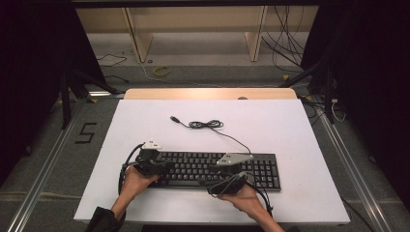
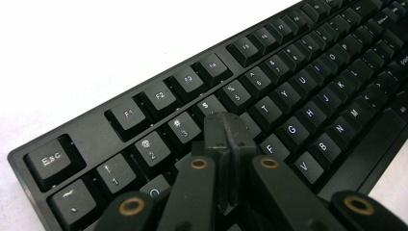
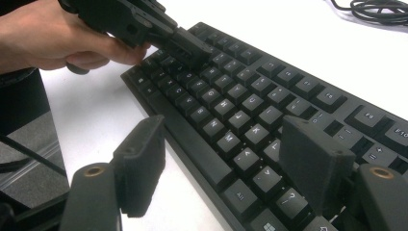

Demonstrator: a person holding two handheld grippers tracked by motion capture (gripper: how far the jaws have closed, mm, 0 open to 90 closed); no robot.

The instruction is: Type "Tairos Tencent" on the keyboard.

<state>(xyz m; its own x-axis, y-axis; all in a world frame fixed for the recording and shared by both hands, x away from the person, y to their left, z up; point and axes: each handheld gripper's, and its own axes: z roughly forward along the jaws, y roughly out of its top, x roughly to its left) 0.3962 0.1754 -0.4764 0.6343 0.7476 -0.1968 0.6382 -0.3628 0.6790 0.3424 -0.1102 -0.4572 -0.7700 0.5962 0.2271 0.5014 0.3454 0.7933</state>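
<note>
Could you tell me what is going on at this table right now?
A person is working a black keyboard on a white table with two handheld grippers. The left gripper is shut, its tip over the upper-left letter keys, as if to press one. The right gripper is open, over the keyboard's near edge. The keyboard's cable lies loose behind it, unplugged.

Before you, the black full-size keyboard (image 1: 217, 170) lies flat on the white table top (image 1: 270, 125), near its front edge, long side across; its cable (image 1: 208, 124) trails rearward, partly coiled.
</note>
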